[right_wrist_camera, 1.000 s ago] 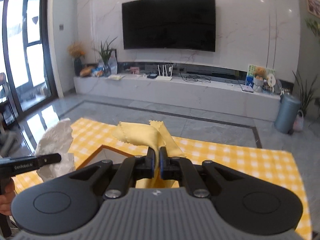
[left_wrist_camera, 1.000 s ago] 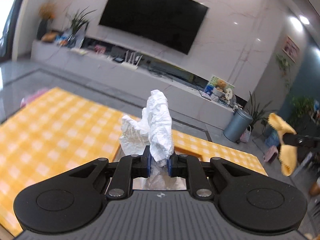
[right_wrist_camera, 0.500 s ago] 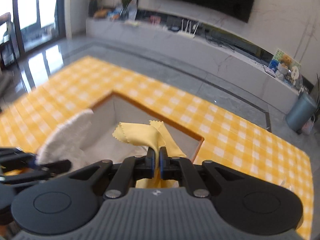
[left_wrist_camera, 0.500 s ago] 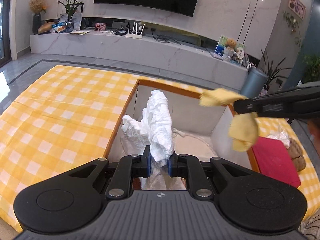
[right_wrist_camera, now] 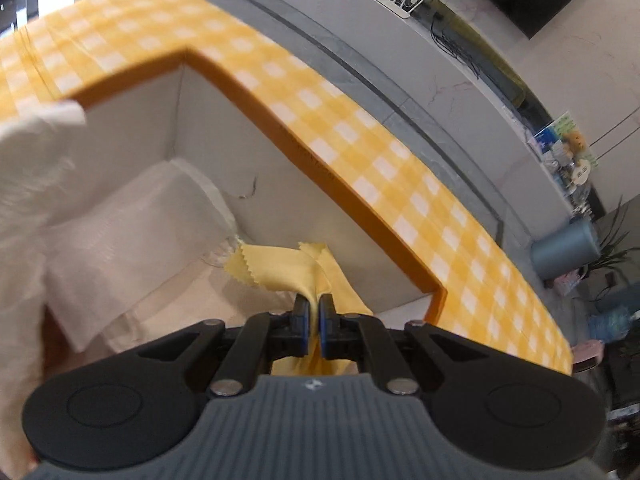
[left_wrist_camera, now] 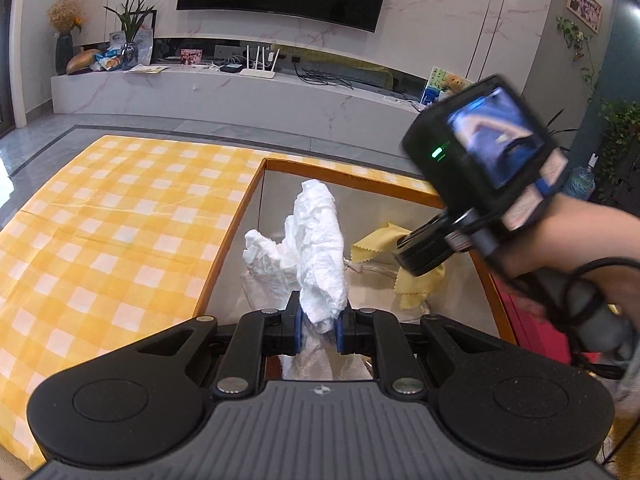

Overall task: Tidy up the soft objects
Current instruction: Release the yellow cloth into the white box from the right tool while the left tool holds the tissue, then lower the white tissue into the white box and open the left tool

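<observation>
Between the blue pads of the left tool (left_wrist_camera: 317,326), a crumpled white cloth (left_wrist_camera: 316,248) is clamped; it stands upright from the jaws, with a lower lobe at 10 o'clock from the grip. Directly beyond it lies the open orange-rimmed box (left_wrist_camera: 348,178), grey-white inside, set on the bench under a yellow checked tablecloth (left_wrist_camera: 112,232).

At 2 o'clock from the left tool, the right tool (left_wrist_camera: 420,254) reaches down into the box, a hand (left_wrist_camera: 580,248) behind it. Its jaws are drawn together on a yellow cloth (right_wrist_camera: 288,268) with zigzag edges; the cloth fans out towards 11 o'clock from the grip and hangs below the box rim, over the floor of the box. Contact with the floor cannot be determined.

At 9 o'clock from the right tool, a pale folded fabric (right_wrist_camera: 132,240) lies on the box floor. The white cloth shows blurred at the far left of that view. At 3 o'clock from the box sits a red flat item (left_wrist_camera: 532,320), partly hidden by the hand.
</observation>
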A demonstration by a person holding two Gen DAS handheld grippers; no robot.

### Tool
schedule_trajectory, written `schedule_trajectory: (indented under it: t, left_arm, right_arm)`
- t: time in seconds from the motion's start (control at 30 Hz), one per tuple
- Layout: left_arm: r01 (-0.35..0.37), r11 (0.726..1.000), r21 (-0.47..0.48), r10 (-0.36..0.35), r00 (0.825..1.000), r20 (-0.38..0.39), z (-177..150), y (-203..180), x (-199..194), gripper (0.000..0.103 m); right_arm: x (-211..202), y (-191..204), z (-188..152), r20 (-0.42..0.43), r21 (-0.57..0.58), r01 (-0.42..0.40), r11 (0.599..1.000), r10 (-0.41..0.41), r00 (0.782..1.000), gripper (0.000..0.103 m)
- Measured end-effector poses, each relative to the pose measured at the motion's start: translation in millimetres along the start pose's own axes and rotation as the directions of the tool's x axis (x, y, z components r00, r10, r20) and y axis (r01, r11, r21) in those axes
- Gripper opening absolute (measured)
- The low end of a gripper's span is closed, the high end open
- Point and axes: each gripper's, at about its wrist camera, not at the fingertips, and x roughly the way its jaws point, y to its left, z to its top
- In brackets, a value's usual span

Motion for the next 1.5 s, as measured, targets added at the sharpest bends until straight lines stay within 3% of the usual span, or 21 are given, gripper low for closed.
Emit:
schedule_trajectory:
  t: [0.13,0.23,0.47,0.57,0.67,0.8,0.9,1.07,1.23,1.5]
  left_arm:
    - [0.014,1.000,-0.015,-0.014,1.000,-0.002,2.4,6.2,4.6,0.017]
    - [0.020,0.999,-0.030,-0.020,1.000,-0.007,2.7,8.6,5.4,0.017]
    - [0.081,0.993,-0.080,-0.080,0.997,0.016,5.4,17.2,1.6,0.017]
    - [0.093,0.991,-0.099,-0.091,0.995,0.032,8.2,17.6,-0.6,0.017]
    - [0.105,0.989,-0.101,-0.098,0.993,0.070,14.0,12.6,-4.9,0.017]
    - [0.175,0.977,-0.124,-0.159,0.978,0.132,22.9,2.4,-4.9,0.017]
    - [0.217,0.959,-0.183,-0.187,0.968,0.166,22.5,-5.3,6.9,0.017]
    - [0.131,0.979,-0.156,-0.101,0.977,0.185,27.5,-32.4,30.1,0.017]
    - [0.139,0.979,-0.152,-0.110,0.977,0.185,34.7,-46.8,48.8,0.017]
    - [0.063,0.994,-0.092,-0.048,0.986,0.161,29.2,-64.5,67.5,0.017]
  right_arm:
    - [6.7,3.5,-1.5,0.007,-0.039,-0.009,0.999,0.009,1.000,0.008]
    - [1.7,7.6,-5.4,0.033,-0.080,0.022,0.997,-0.019,0.999,0.054]
    - [-38.2,-2.7,-17.8,0.163,-0.079,0.049,0.996,-0.035,0.986,0.087]
    - [-65.5,-17.4,-28.7,0.242,-0.019,0.053,0.998,-0.047,0.969,0.087]
    - [-93.8,-44.8,-45.2,0.287,0.119,-0.038,0.992,0.002,0.958,0.087]
    - [-123.5,-84.1,-82.1,0.350,0.278,-0.201,0.940,0.096,0.932,0.087]
    - [-139.4,-101.3,-111.8,0.370,0.340,-0.233,0.911,0.098,0.924,0.087]
    - [-155.0,-129.5,-154.1,0.407,0.405,-0.252,0.879,0.073,0.910,0.087]
    - [-152.6,-158.6,-190.7,0.415,0.512,-0.225,0.829,-0.009,0.910,0.087]
    - [-120.5,-184.1,-236.1,0.398,0.627,-0.313,0.713,0.052,0.916,0.086]
